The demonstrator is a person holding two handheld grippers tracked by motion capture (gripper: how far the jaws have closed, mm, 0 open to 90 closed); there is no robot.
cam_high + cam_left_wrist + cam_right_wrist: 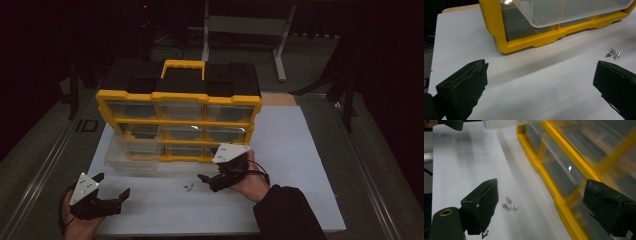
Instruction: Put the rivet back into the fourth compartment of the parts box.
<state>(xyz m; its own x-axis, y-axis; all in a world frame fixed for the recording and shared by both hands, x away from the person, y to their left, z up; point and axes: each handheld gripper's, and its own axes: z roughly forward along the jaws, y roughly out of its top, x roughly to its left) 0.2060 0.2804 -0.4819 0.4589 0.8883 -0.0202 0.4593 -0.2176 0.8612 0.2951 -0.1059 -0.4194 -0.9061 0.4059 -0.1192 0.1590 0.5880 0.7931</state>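
Note:
A yellow and black drawer organizer stands on a white board. One clear drawer at its lower left is pulled out. A few small metal screws lie on the board in front of it. My left gripper rests at the board's near left, open with nothing between its fingers. My right gripper hovers open beside the organizer's bottom row, just right of the screws. In the left gripper view the drawer juts over the yellow frame, with the screws to the right. The right gripper view shows the screws near its left jaw.
A yellow carry handle tops the organizer. Grey table margins flank the board, and a metal stand rises behind. The board's right half lies bare. The left gripper's jaw appears far off in the right gripper view.

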